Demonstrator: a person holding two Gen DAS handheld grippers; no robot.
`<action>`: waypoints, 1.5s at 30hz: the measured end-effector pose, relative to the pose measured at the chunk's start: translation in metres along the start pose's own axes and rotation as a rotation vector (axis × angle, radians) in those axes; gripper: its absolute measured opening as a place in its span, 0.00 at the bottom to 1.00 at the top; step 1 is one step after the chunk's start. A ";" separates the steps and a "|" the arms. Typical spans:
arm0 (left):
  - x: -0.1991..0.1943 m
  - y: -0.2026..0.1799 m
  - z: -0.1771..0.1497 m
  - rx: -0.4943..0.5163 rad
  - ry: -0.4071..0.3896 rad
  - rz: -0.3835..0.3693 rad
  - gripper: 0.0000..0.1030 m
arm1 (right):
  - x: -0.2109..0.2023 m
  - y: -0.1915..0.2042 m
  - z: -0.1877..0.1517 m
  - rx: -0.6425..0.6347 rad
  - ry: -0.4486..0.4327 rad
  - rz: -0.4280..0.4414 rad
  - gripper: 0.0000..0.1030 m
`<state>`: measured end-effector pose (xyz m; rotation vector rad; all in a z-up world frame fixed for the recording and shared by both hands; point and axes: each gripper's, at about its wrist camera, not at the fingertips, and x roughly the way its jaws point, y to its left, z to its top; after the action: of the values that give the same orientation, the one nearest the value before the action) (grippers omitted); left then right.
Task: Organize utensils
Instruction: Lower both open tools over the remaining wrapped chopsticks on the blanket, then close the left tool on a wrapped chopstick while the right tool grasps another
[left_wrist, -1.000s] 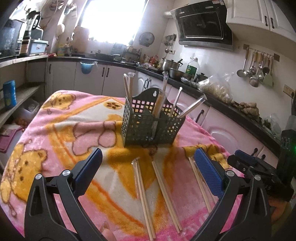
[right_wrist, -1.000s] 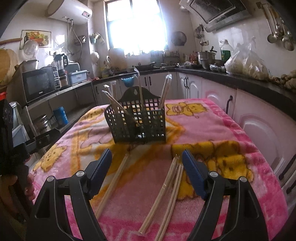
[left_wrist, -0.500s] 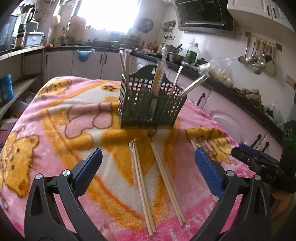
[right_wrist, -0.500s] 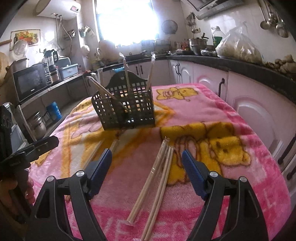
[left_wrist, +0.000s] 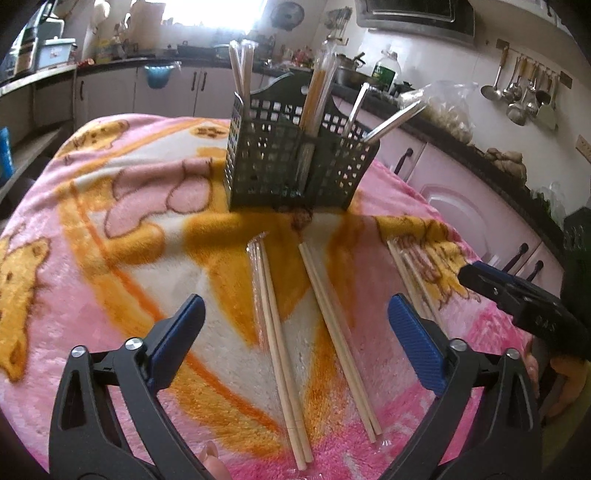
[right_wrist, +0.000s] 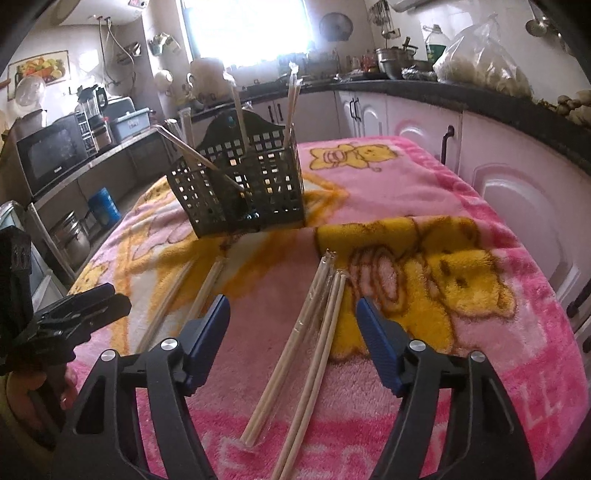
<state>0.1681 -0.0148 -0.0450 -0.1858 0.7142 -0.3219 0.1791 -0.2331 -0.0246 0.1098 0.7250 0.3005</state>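
1. at the far left, the left gripper (left_wrist: 291, 332), black plastic with blue ribbed pads, hangs released over the table (left_wrist: 110, 295), which is draped in a fluffy pink and orange cartoon-bear blanket (left_wrist: 92, 206).
2. its jaws have just been closing a little; they stand wide, and nothing is pressed between the pads.
3. under that gap lie two pairs of pale wooden chopsticks: the left pair in a clear plastic sleeve (left_wrist: 277, 332) and, just beside it, the bare pair (left_wrist: 336, 314). both rest flat on the blanket, pointing toward the basket.
4. beyond them, mid-table, stands the dark green perforated plastic utensil basket (left_wrist: 291, 166), upright, already holding sleeved chopsticks and two shiny metal handles that lean to the right.
5. further right lie two more pairs of pale chopsticks, a sleeved pair (right_wrist: 295, 347) and a bare pair (right_wrist: 317, 369), side by side and touching near their far tips.
6. the right gripper (right_wrist: 291, 332), same black and blue make, hovers over those two pairs, also released. its jaws have just been closing, narrower than the left one's, with the sticks below the gap and not clamped.
7. along the right wall runs a dark kitchen counter (right_wrist: 480, 96) over white cupboard doors.
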 end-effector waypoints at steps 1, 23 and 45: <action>0.002 0.000 -0.001 -0.001 0.006 -0.002 0.78 | 0.003 -0.001 0.001 0.003 0.013 0.007 0.63; 0.047 0.024 0.009 -0.134 0.138 -0.050 0.43 | 0.124 -0.029 0.053 0.023 0.347 0.026 0.54; 0.097 0.027 0.037 -0.095 0.198 0.054 0.16 | 0.073 -0.004 0.083 0.017 0.155 0.217 0.11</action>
<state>0.2678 -0.0210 -0.0839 -0.2262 0.9293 -0.2565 0.2869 -0.2144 -0.0102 0.1834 0.8708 0.5138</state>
